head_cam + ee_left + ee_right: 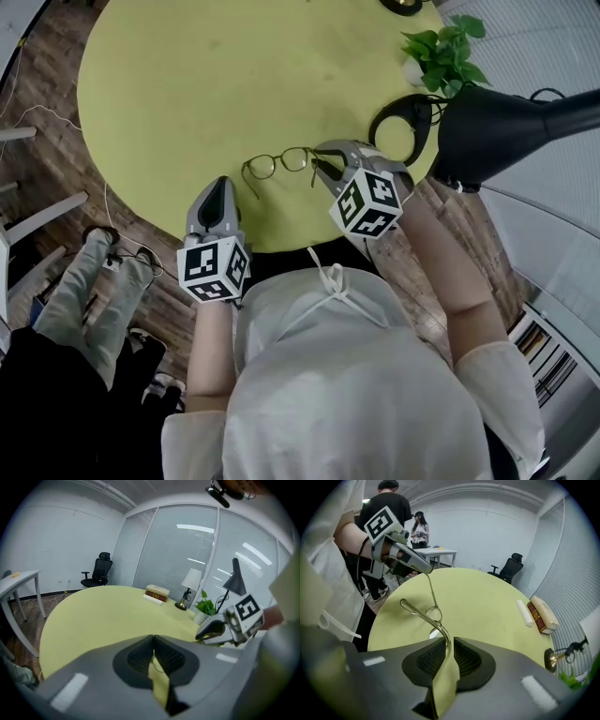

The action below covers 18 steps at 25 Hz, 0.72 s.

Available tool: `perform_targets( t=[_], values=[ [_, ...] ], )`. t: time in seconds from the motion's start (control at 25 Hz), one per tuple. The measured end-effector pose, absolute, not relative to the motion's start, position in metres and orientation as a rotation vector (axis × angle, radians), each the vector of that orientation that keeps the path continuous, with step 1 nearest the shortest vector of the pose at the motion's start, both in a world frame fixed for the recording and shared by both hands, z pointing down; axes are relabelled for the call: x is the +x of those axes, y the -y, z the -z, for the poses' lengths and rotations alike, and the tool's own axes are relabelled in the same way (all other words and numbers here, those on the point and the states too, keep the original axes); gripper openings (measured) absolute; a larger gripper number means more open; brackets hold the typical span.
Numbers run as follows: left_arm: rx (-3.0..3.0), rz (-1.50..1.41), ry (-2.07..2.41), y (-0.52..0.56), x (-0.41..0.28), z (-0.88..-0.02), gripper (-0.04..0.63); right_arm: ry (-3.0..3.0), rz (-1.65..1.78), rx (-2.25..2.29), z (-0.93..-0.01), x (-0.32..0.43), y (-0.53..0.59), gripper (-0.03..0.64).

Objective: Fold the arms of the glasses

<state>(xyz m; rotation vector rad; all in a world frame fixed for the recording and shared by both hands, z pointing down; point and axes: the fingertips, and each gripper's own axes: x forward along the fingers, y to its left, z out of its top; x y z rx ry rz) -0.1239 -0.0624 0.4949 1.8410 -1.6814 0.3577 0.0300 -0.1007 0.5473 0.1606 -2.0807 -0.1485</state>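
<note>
One round yellow-green table: the far and left parts are bare, open room for moving. One pair of thin metal-framed glasses sits by the near edge, long axis along that edge, both arms unfolded toward it. Right hand-held gripper: pinching the frame's right end. Left hand-held gripper: jaws pressed together by the left arm's tip; contact unclear. Right edge is crowded: green potted plant, black lamp base, and black lamp head overhanging. Far edge: brown book, white roll.
</note>
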Motion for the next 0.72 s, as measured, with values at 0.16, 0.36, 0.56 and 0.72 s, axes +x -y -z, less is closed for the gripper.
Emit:
perform_targets(
  t=[0.16, 0.36, 0.56, 0.72],
  values=[
    [1.842, -0.382, 1.669, 0.064, -0.125, -0.503, 0.006, 2.068, 0.23, 0.082, -0.548, 0.028, 0.095, 0.017],
    [1.89, -0.35, 1.651, 0.074, -0.126, -0.504, 0.006, 2.061, 0.271, 0.042, -0.548, 0.027, 0.095, 0.014],
    [1.906, -0.282, 1.606, 0.083, -0.123, -0.51, 0.006, 2.062, 0.264, 0.032, -0.548, 0.026, 0.094, 0.014],
    [1.872, -0.249, 1.588, 0.082, -0.12, -0.521, 0.006, 2.061, 0.256, 0.03, -0.548, 0.027, 0.094, 0.014]
  ],
)
